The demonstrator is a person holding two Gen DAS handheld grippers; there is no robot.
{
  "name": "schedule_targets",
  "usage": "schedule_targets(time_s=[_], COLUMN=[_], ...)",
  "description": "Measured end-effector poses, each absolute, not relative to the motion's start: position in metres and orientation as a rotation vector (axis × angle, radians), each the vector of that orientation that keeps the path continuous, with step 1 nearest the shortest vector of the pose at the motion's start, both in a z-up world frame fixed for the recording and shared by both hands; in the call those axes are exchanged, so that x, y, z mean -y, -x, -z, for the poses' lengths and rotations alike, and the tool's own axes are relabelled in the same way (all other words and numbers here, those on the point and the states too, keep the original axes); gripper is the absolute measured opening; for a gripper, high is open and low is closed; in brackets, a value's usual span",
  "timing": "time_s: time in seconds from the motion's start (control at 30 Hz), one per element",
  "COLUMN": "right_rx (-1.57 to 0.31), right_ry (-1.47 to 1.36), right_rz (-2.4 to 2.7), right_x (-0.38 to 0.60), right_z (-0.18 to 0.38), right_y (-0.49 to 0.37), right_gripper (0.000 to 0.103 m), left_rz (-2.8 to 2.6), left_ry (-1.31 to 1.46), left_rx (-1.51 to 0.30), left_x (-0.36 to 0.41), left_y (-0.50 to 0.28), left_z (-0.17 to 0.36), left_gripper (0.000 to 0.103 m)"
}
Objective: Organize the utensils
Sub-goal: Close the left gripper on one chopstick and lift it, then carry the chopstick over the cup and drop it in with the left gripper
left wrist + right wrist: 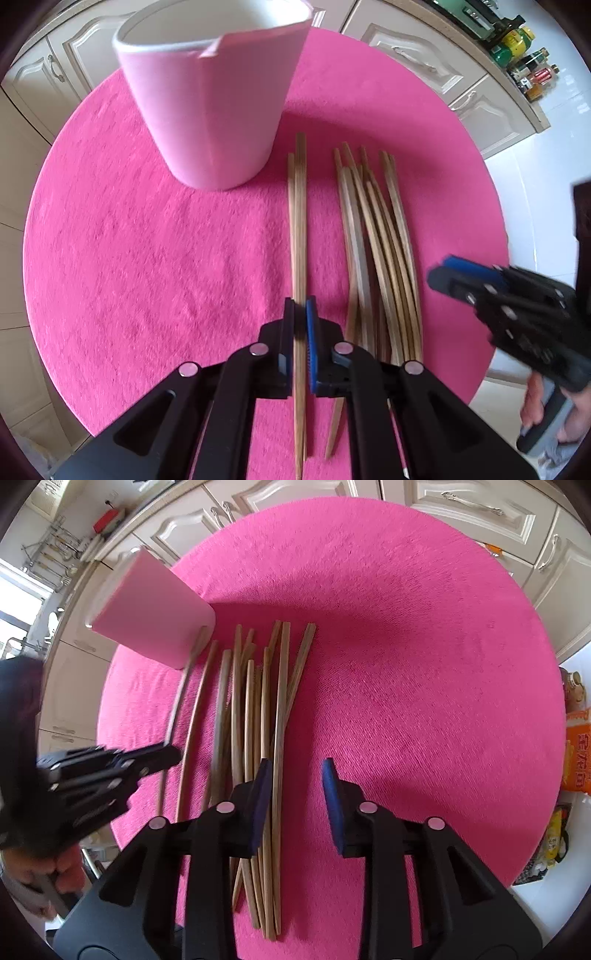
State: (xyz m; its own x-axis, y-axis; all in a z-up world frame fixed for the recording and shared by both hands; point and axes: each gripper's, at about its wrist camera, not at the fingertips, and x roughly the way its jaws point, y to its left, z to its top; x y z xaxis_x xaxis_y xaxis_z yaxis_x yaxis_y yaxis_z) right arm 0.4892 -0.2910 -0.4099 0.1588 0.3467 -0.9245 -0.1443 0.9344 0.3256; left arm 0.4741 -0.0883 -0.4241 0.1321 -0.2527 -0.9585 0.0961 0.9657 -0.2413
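A white cup point(210, 96) stands at the back of the round pink mat point(147, 240); it also shows in the right wrist view point(147, 609). My left gripper point(300, 321) is shut on a pair of wooden chopsticks point(298, 221), which point toward the cup's right side. Several more chopsticks point(380, 240) lie in a loose pile to the right. My right gripper point(295, 775) is open above the right edge of that pile point(258, 709), with one chopstick point(281, 716) running between its jaws. It also shows in the left wrist view point(454, 277).
Cream kitchen cabinets point(295, 494) stand behind the mat. A counter with bottles and jars point(517, 48) is at the far right. Food packets point(578, 753) lie right of the mat. A dish rack point(55, 550) stands at the far left.
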Motion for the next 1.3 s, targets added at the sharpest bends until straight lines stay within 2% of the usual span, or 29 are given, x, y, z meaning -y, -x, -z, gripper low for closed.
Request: schedule_targets(time_s=[0.1, 0.4, 0.53, 0.8, 1.1, 1.3], right_rx=[-1.386, -1.427, -1.452, -1.443, -1.276, -1.009], right_ry=[-0.169, -0.136, -0.141, -0.161, -0.255, -0.314], right_rz=[-0.345, -0.358, -0.346, -0.349, -0.406, -0.459], right_x=[0.287, 0.274, 0.276, 0.283, 0.306, 0.297], right_z=[0.415, 0.416, 0.424, 0.419, 0.343, 0.257], right_y=[-0.496, -0.509, -0.512, -0.512, -0.500, -0.509], right_gripper=[0.020, 0.019, 0.008, 0.007, 0.006, 0.006], left_rz=[0.265, 0.290, 0.305, 0.351, 0.383, 0.321], left_ry=[0.151, 0.169, 0.168, 0.159, 0.220, 0.257], left_rx=[-1.410, -1.378, -1.360, -1.284, -1.010, -0.728], left_x=[0.079, 0.052, 0.046, 0.044, 0.034, 0.013], left_y=[-0.468, -0.448, -0.443, -0.431, -0.425, -0.450], left_z=[0.420, 0.399, 0.392, 0.368, 0.294, 0.235], left_gripper=[0.006, 0.006, 0.006, 0.006, 0.006, 0.006])
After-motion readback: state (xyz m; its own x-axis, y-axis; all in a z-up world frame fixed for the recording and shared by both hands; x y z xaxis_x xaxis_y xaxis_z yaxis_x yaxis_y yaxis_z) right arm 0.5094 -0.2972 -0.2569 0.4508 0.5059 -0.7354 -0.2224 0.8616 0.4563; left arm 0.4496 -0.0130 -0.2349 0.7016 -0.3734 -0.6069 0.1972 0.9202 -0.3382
